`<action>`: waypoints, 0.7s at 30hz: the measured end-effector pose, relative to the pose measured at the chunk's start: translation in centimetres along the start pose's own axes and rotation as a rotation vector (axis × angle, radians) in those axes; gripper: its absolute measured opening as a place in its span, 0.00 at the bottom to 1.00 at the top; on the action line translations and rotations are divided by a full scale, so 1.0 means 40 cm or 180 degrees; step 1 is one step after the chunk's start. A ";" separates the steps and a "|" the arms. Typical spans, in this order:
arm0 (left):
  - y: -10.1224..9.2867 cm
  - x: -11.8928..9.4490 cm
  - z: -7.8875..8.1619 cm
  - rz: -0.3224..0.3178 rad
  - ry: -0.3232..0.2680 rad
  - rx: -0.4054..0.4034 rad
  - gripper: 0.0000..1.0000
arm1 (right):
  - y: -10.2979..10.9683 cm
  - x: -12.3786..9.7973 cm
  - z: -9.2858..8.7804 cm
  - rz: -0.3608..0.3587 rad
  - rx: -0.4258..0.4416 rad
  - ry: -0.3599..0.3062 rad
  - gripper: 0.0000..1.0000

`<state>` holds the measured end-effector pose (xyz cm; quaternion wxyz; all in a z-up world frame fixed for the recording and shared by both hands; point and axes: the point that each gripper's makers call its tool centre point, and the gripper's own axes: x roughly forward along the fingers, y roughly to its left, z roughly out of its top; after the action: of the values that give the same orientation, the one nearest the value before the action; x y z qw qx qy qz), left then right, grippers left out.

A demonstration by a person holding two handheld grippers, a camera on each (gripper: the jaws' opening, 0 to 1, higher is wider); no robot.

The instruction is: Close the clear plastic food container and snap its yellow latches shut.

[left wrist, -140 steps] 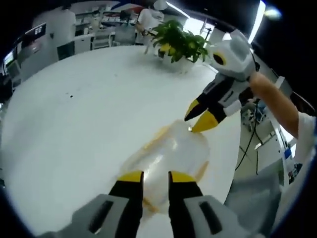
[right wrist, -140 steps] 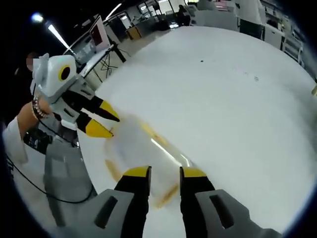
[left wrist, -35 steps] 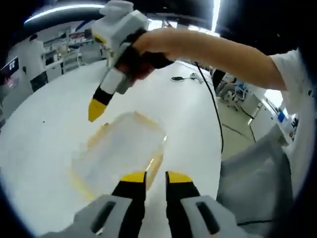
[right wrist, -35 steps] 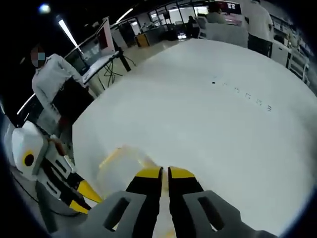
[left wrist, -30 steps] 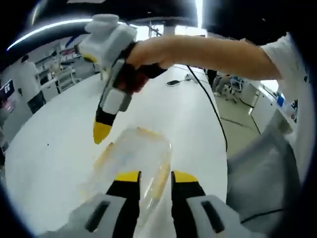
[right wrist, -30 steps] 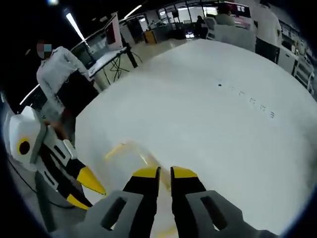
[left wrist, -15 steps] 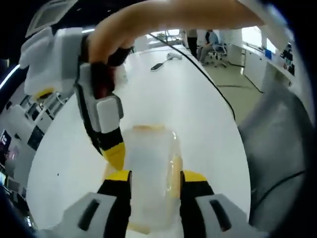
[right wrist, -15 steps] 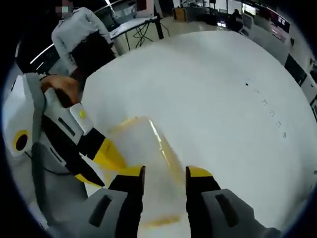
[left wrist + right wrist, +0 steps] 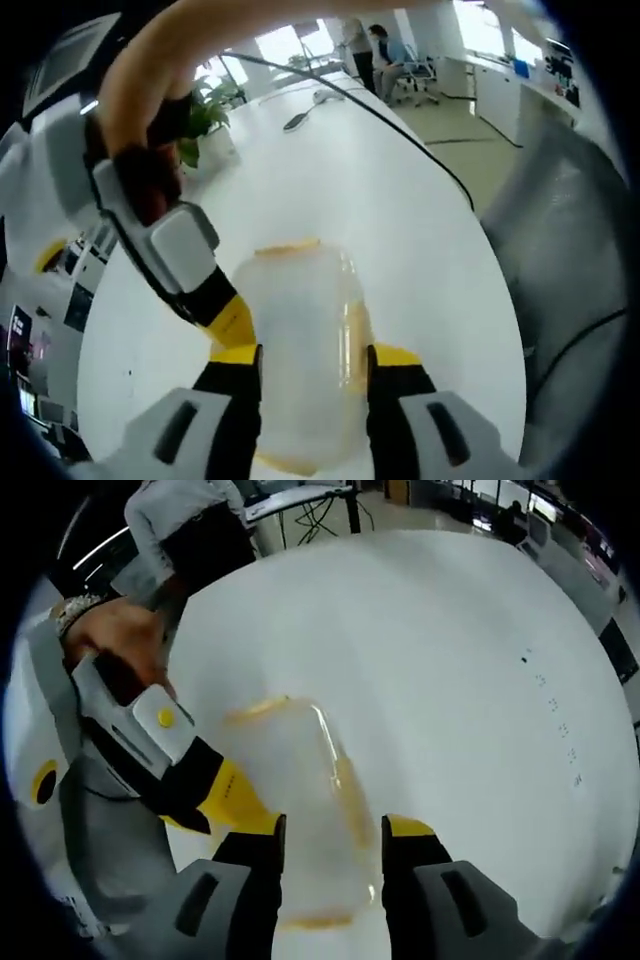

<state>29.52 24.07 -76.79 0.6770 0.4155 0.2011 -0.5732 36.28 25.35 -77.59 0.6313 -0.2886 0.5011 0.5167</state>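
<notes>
Both tongs straddle the clear container on the white table.

In the left gripper view, the left gripper (image 9: 310, 355) stands wide open, its yellow-tipped jaws either side of the clear plastic container (image 9: 303, 340), which lies between them and reaches beyond; whether they press its walls I cannot tell. The right gripper (image 9: 232, 318) comes in beside the left jaw. In the right gripper view, the right gripper (image 9: 330, 832) is likewise wide open around the container (image 9: 300, 780), yellow latches (image 9: 350, 798) along its edges; the left gripper (image 9: 235, 800) sits at its left jaw. Beyond lies the table (image 9: 450, 660).
</notes>
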 end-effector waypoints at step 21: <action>-0.010 0.014 -0.006 -0.0054 0.0048 0.0046 0.33 | 0.017 0.008 -0.003 0.0228 -0.0148 0.0245 0.31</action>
<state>29.32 23.93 -77.50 0.6676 0.4230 0.2055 -0.5772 35.57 25.56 -77.85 0.5859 -0.3047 0.5229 0.5390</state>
